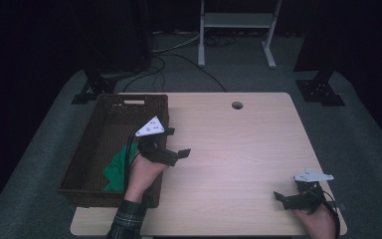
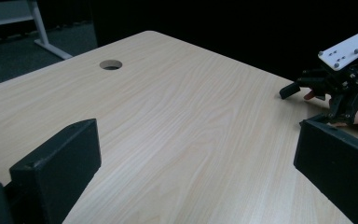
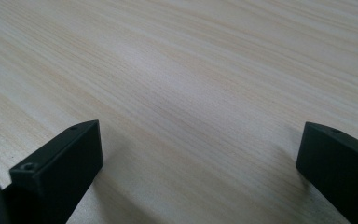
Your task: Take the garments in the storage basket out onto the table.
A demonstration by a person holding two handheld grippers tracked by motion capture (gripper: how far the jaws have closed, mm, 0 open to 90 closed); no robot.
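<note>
My left tool (image 1: 179, 148) hangs spread and empty just beside the basket (image 1: 110, 108), where the green cloth (image 1: 121, 168) lies; my right tool (image 1: 281, 197), also spread, rests low at the table (image 1: 238, 149) edge. Reaching back, I could snag the wicker rim.

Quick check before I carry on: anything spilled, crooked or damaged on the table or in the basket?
Nothing stands out. The green cloth lies crumpled in the near end of the wicker basket, which sits square at the table's left edge. Both the left tongs and the right tongs are open and hold nothing.
</note>
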